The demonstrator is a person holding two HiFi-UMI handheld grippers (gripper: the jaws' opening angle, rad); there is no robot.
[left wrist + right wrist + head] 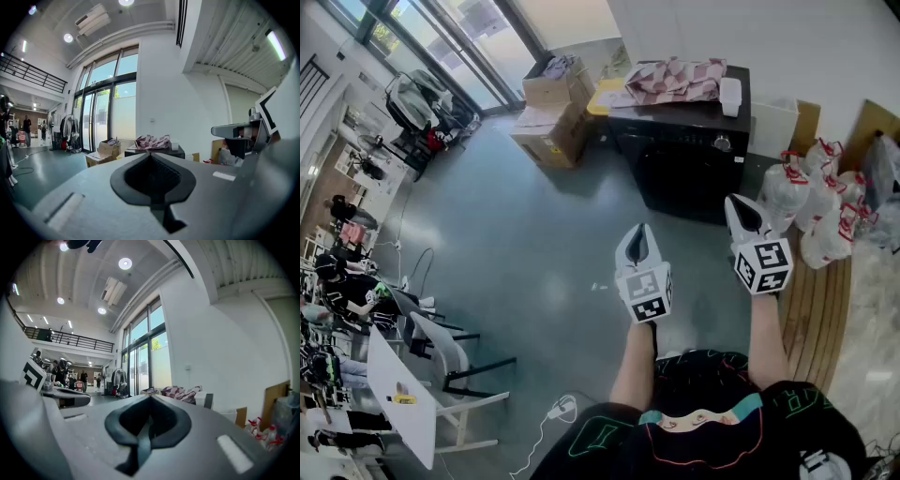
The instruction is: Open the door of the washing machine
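Both closed and empty, my left gripper (638, 234) and right gripper (741, 208) sit well short of the washing machine (684, 164) at upper center, so approaching its door comes next.

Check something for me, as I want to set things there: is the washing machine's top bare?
No: in the head view a pink checked cloth and a white container lie on top of the washing machine.
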